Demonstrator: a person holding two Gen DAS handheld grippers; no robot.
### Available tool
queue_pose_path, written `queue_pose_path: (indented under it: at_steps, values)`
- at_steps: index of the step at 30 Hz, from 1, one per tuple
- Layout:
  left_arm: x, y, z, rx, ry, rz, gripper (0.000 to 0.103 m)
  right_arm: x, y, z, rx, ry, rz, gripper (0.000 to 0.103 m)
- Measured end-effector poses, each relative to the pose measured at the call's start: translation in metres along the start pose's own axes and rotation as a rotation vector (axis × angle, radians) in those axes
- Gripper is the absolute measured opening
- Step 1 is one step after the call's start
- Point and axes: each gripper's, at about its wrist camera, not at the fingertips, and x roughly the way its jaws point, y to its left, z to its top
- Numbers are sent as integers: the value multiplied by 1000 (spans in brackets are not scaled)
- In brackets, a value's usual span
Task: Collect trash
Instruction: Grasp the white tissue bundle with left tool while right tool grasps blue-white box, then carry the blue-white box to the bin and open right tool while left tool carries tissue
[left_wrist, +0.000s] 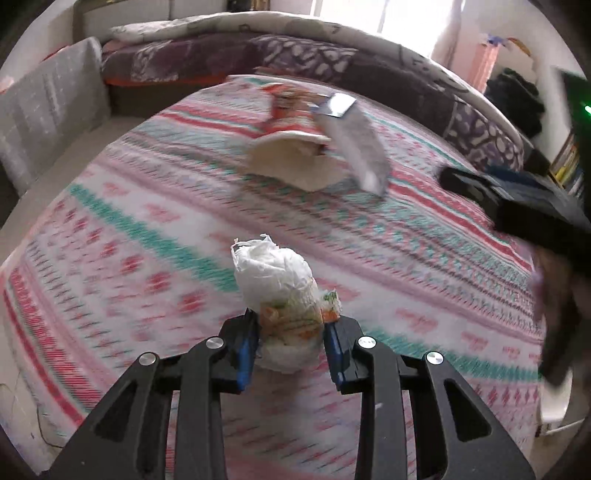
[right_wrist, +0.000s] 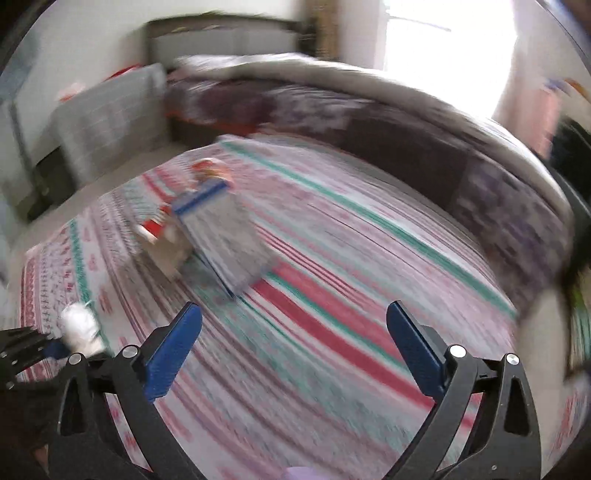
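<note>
Bed: you are working over its striped pink, teal and red cover, which is carrying all the trash; every place below is given relative to this bed.

Purple quilt: it is lying bunched along the bed's far side, out of your way.

Silver pouch: it is lying toward the far middle of the bed, propped against the noodle cup, so one end is tilting upward. In the right wrist view it is sitting ahead and left of your open fingers.

Noodle cup: it is lying on its side on the bed, mouth turned toward you, touching the pouch. Lying down like this, it probably calls for a grip across its rim or body.

Wadded wrapper: you are holding it just above the bed's near part, white crumpled end forward, printed orange and green part between the pads.

Left gripper: its fingers are squeezing the wad from both sides, closed only as far as the wad allows.

Right gripper: its fingers are spread wide and holding nothing, hanging over the bed's near stripes, likely readying for the pouch or cup.
</note>
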Motion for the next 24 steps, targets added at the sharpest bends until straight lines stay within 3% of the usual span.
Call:
queue_pose_path:
  at_steps: [4,11,13,15,24]
  values:
    - [-7,32,-4,-35,3,-2,32,36,17,36,-139,61,68,96]
    - [-2,55,-8,-65,17,-30,32,72,37,59,-266,159,96,96]
    - [-3,59,-5,-72,16,-41,32,79,37,56,-259,189,102,89]
    - [-2,63,-3,-91,15,-44,32,88,37,54,-215,256,145,58]
    - [-18,71,0,-138,-18,-23,32,39,37,27,-24,185,106,54]
